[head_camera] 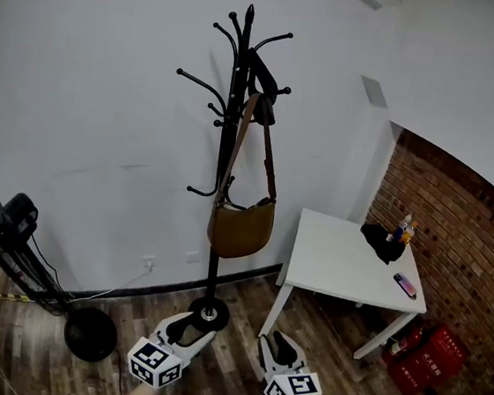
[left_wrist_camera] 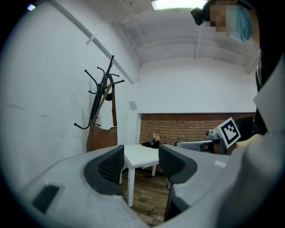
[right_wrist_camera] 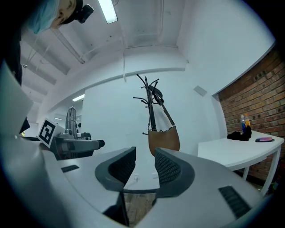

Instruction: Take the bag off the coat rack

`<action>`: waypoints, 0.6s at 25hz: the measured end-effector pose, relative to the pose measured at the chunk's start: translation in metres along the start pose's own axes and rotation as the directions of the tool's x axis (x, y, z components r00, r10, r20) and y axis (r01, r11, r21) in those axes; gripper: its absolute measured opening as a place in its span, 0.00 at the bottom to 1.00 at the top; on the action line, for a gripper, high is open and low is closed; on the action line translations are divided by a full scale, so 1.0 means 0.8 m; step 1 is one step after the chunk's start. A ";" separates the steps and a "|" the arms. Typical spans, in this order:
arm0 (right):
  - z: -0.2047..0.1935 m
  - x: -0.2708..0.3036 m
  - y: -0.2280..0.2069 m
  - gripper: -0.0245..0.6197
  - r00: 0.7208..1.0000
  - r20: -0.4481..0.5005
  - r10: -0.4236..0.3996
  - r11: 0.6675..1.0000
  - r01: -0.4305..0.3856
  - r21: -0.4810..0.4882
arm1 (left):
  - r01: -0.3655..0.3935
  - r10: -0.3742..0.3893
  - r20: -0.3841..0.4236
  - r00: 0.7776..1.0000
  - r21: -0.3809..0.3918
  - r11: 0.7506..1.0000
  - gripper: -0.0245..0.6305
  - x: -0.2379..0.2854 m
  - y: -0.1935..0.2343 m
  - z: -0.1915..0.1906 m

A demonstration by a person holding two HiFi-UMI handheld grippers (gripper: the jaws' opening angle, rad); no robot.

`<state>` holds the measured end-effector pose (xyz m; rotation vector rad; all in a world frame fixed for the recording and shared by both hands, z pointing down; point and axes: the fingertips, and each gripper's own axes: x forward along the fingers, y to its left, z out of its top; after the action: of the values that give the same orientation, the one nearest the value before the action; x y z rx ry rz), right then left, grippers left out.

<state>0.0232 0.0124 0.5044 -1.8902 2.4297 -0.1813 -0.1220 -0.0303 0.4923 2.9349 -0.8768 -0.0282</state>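
A brown shoulder bag (head_camera: 240, 227) hangs by its strap from an upper hook of the black coat rack (head_camera: 229, 146), which stands against the white wall. Low in the head view, well short of the rack's round base, my left gripper (head_camera: 188, 323) and right gripper (head_camera: 277, 342) are side by side. Both stand open with nothing between their jaws. The left gripper view looks past its gripper (left_wrist_camera: 141, 162) at the bag (left_wrist_camera: 101, 138) on the rack (left_wrist_camera: 101, 89), far off to the left. Beyond the right gripper (right_wrist_camera: 144, 167), the bag (right_wrist_camera: 164, 139) hangs straight ahead on the rack (right_wrist_camera: 151, 107).
A white table (head_camera: 346, 261) stands right of the rack with a black item (head_camera: 382, 241), bottles (head_camera: 401, 227) and a small device (head_camera: 404, 285) on it. A fan on a round base (head_camera: 90, 334) is at the left. Red fire extinguishers (head_camera: 424, 354) sit by the brick wall.
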 end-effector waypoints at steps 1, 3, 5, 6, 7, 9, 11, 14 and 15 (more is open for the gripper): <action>0.001 0.012 -0.004 0.22 1.000 0.000 -0.006 1.000 0.006 0.000 | 0.001 -0.001 0.003 1.000 0.003 1.000 0.40 0.007 0.011 0.003; 0.003 0.035 -0.013 0.22 1.000 0.004 -0.016 1.000 0.016 0.001 | 0.006 -0.006 0.006 1.000 0.011 1.000 0.40 0.021 0.031 0.009; 0.008 0.058 -0.018 0.22 1.000 0.014 -0.028 1.000 0.028 0.006 | 0.012 -0.012 0.004 1.000 0.018 1.000 0.40 0.033 0.051 0.013; 0.010 0.068 -0.020 0.22 0.999 0.019 -0.036 0.999 0.036 0.007 | 0.015 -0.015 0.003 1.000 0.021 1.000 0.40 0.039 0.062 0.015; 0.011 0.078 -0.022 0.22 0.999 0.022 -0.042 0.999 0.042 0.006 | 0.018 -0.018 0.002 1.000 0.021 1.000 0.40 0.044 0.071 0.016; 0.011 0.094 -0.026 0.22 0.998 0.022 -0.054 0.999 0.054 0.006 | 0.026 -0.026 0.002 1.000 0.020 0.999 0.40 0.052 0.086 0.019; 0.011 0.106 -0.029 0.22 0.997 0.020 -0.068 0.998 0.068 0.009 | 0.036 -0.036 0.000 0.999 0.022 0.999 0.40 0.059 0.095 0.021; 0.013 0.123 -0.032 0.22 0.997 0.018 -0.074 0.997 0.074 0.006 | 0.040 -0.040 0.000 0.999 0.030 0.999 0.40 0.068 0.108 0.023; 0.014 0.129 -0.035 0.22 0.997 0.017 -0.073 0.997 0.073 0.003 | 0.039 -0.039 0.001 0.999 0.029 0.999 0.40 0.072 0.112 0.023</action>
<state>0.0257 -0.0947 0.4995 -1.9726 2.3495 -0.1705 -0.1238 -0.1379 0.4812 2.9794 -0.8271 -0.0202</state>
